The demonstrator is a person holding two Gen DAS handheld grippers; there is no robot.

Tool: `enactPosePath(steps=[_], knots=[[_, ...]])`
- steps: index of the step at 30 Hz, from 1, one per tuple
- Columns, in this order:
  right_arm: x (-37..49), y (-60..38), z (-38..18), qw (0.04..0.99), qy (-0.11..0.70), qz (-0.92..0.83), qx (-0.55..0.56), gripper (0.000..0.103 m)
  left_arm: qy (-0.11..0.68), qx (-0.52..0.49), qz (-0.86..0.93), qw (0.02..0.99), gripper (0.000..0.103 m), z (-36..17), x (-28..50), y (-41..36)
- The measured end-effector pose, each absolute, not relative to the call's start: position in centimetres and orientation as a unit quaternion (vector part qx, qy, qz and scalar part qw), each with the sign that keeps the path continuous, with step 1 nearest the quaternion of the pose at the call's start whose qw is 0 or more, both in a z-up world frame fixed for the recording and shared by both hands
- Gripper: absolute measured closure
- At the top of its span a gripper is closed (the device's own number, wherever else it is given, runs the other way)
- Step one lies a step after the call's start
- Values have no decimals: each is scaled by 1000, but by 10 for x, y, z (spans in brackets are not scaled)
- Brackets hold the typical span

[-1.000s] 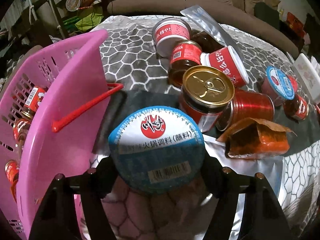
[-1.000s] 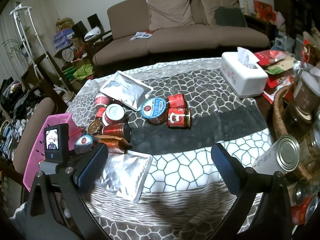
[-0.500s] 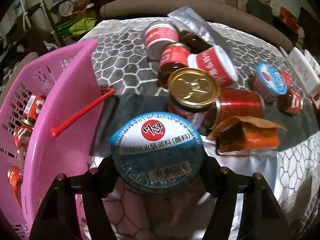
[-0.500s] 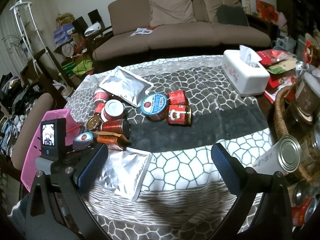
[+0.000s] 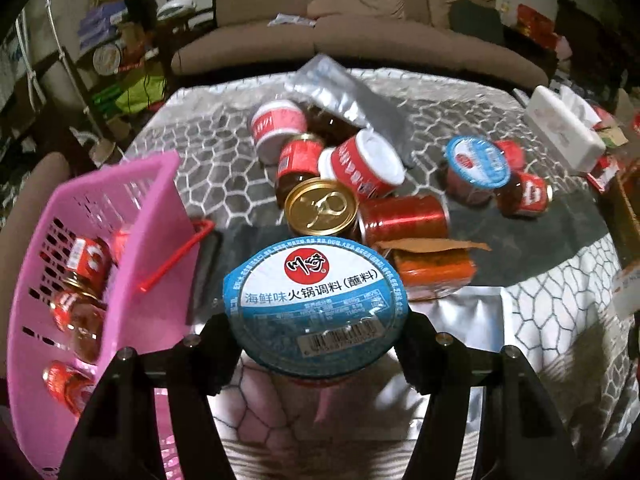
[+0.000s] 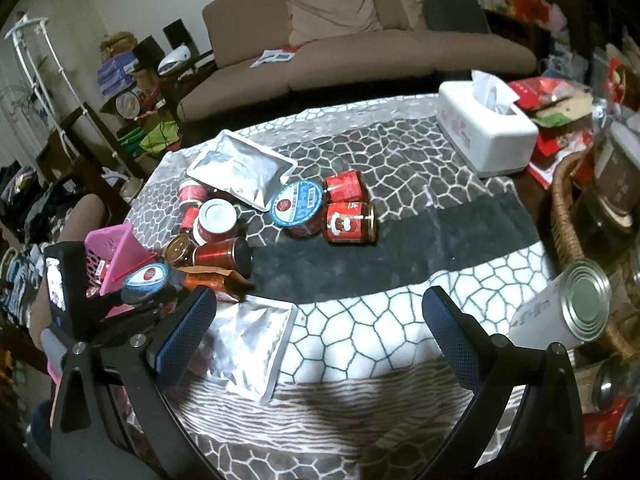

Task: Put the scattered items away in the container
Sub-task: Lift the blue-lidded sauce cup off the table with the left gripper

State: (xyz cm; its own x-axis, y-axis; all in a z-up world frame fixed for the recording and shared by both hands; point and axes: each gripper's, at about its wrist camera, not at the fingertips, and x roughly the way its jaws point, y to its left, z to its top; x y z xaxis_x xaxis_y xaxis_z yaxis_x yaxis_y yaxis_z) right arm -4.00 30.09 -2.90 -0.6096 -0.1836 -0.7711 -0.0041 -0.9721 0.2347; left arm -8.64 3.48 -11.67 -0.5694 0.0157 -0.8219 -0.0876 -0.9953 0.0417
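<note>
The pink basket (image 5: pixel 132 240) stands tilted at the worktop's (image 6: pixel 400 248) left edge, jars inside. Just right of the basket, the left hand-held gripper (image 5: pixel 316 336) angles downward, jaws closing, pads pressing the sides of a blue-lidded sauce tub (image 5: pixel 316 300) raised above the cloth. Well right of the basket, the right hand-held gripper (image 6: pixel 320 336) hovers tilted down, jaws apart, holding nothing.
</note>
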Motion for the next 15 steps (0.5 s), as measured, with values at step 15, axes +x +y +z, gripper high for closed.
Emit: enactPosePath(steps=[15], knots=[[-56,303,-41,38,-102,-885,452,0,64,-403,912,29,38,-72,-56,28]])
